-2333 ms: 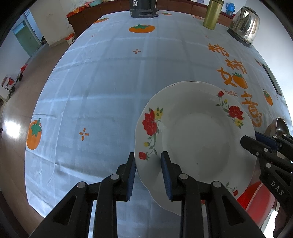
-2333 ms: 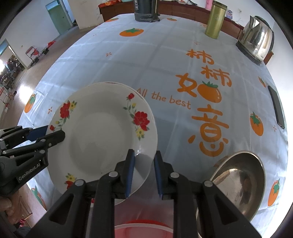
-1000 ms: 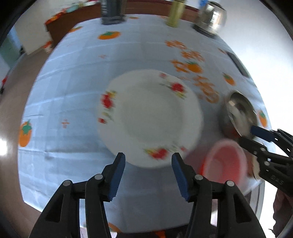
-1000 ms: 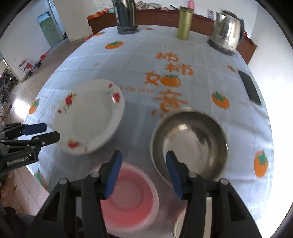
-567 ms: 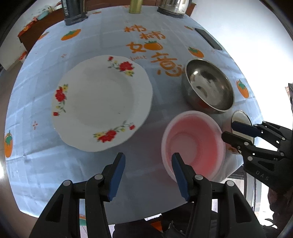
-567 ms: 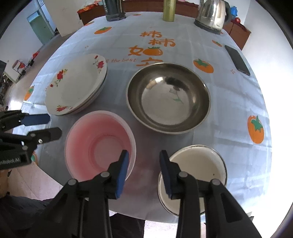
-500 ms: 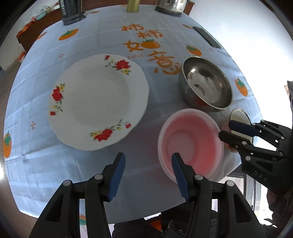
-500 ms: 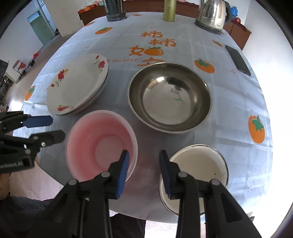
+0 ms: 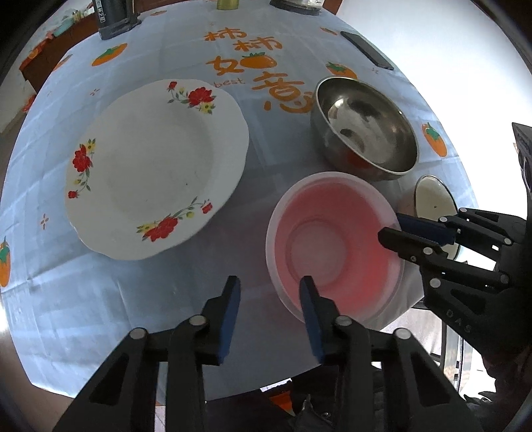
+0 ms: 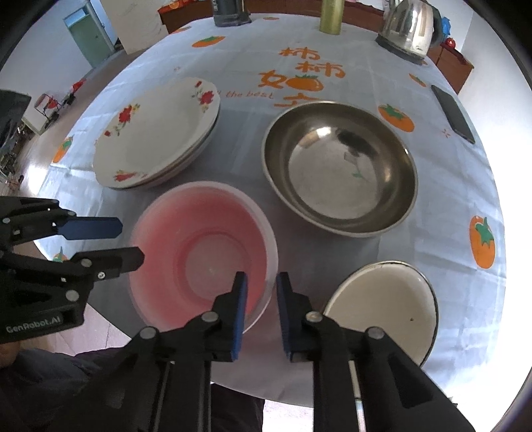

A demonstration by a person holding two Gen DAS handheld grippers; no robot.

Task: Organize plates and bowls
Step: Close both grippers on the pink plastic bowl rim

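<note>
Pink plastic bowl (image 10: 202, 252) sits at the near tabletop (image 10: 239, 153) edge. The right tongs (image 10: 261, 285) now straddle its near-right rim, jaws narrowly parted, not yet clamped. The left tongs (image 9: 267, 292), wide open and empty, bracket its near-left rim. Both released the floral plate (image 9: 156, 166), now stacked far left. Bowl nesting apparently begins: steel bowl (image 10: 339, 166) far right, white enamel bowl (image 10: 382, 299) near right.

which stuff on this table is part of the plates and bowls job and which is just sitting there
Job: floral plates, pink bowl, steel bowl, white enamel bowl.

Lying about: kettle, gold canister, phone, dark jug.
</note>
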